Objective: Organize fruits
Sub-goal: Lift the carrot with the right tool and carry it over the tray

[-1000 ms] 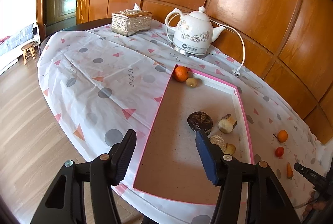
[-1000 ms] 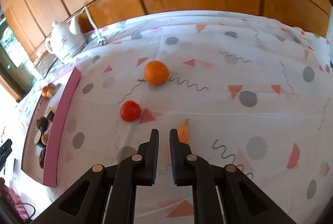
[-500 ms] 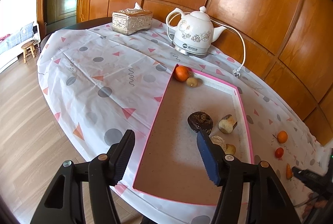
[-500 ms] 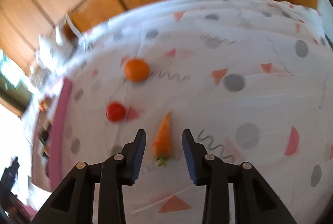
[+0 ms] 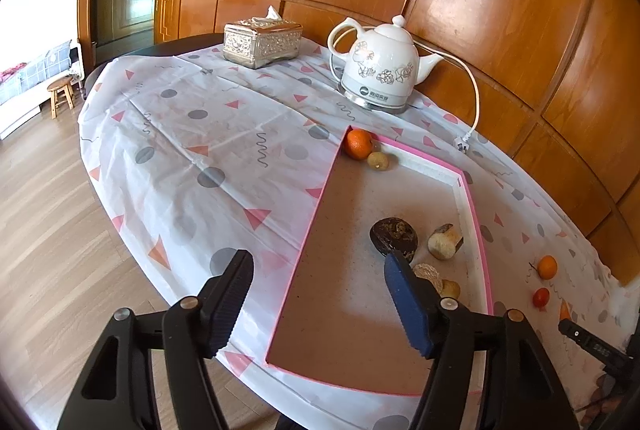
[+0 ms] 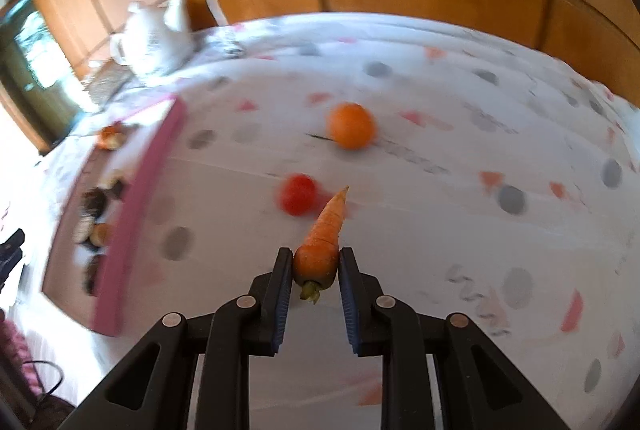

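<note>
left gripper (image 5: 318,304): matte black plastic frame, triangular cut-outs, silver round screws at the pivots, ribbed pads, dark on one finger and blue on the other | right gripper (image 6: 314,272): same black frame, silver screws, blue ribbed pads on both fingers (image 6: 282,294)

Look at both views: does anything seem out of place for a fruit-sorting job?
Yes. The right tongs are shut on a carrot, a vegetable. An orange and a small red fruit lie loose on the tablecloth, outside the pink tray.
</note>
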Tool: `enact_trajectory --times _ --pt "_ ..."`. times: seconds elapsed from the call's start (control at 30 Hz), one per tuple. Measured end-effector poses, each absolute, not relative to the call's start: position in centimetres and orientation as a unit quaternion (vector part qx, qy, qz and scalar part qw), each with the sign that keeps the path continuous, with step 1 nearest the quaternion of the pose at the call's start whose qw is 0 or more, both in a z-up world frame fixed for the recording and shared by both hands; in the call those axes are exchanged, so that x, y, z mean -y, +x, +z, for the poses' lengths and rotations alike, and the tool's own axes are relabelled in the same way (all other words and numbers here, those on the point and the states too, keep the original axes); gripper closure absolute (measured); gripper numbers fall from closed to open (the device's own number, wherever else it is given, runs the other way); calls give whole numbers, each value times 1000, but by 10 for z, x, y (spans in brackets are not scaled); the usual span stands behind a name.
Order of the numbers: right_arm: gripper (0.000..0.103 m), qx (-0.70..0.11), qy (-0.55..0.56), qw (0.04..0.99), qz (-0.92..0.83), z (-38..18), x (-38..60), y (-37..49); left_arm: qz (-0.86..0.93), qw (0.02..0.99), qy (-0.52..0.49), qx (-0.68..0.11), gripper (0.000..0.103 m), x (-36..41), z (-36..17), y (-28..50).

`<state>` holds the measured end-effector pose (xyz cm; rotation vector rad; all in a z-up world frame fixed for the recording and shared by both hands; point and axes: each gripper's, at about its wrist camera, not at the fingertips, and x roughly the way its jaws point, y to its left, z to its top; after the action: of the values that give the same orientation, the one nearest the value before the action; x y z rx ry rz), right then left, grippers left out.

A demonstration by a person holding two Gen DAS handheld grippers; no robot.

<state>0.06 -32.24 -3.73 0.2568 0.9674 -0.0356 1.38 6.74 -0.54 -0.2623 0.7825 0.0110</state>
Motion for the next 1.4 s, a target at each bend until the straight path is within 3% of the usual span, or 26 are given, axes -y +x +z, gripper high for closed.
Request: enact_trajectory --times 0.6,0.73,1.0,1.4 --pt "80 -483 117 830 253 -17 147 53 30 915 -145 -376 33 -87 -7 14" --pt "72 -477 103 835 255 -14 128 54 35 912 -149 -381 33 -90 -10 15" --pt "72 -455 68 870 176 -13 157 29 30 910 -148 -386 33 -87 -13 15" --pt "69 -437 108 889 -78 -35 304 -32 19 915 -136 -379 33 -78 -7 13"
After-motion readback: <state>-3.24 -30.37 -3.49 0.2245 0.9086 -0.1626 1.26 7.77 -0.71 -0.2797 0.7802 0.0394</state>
